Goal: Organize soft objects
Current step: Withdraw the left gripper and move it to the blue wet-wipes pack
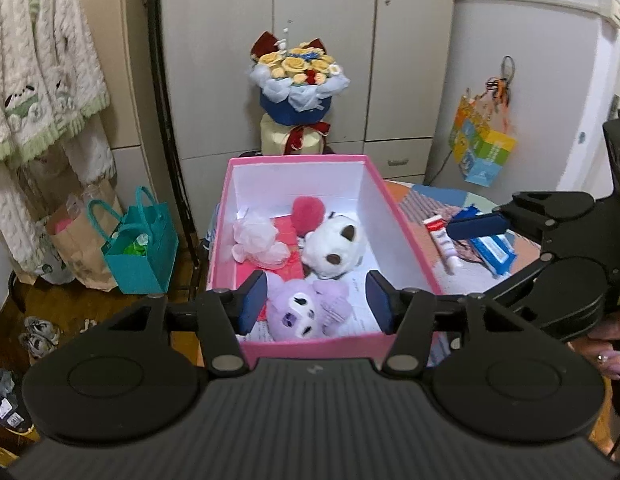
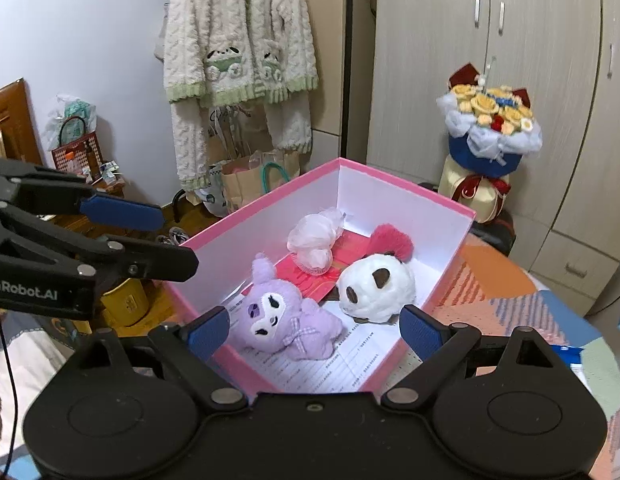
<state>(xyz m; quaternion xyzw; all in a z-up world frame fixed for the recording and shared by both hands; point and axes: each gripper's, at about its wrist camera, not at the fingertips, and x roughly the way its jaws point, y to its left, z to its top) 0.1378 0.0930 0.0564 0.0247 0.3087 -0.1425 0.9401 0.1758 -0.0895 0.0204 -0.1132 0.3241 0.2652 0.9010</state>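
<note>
A pink box (image 1: 401, 216) with white inner walls (image 2: 389, 200) stands on the table. Inside lie a purple plush (image 1: 306, 310) (image 2: 286, 316), a white panda plush (image 1: 333, 246) (image 2: 375, 286), a red pompom (image 1: 308, 210) (image 2: 391, 242) and a white mesh puff (image 1: 258, 240) (image 2: 313, 238). My left gripper (image 1: 315, 300) is open and empty above the box's near end, with the purple plush below it. My right gripper (image 2: 313, 332) is open and empty over the box's near corner. Each gripper shows at the edge of the other's view.
A tube of cream (image 1: 441, 242) and a blue wipes pack (image 1: 491, 248) lie on the patterned tablecloth (image 2: 509, 300) right of the box. A flower bouquet (image 1: 298, 80) stands behind, before wardrobes. A teal bag (image 1: 142, 248), paper bags and shoes sit on the floor to the left.
</note>
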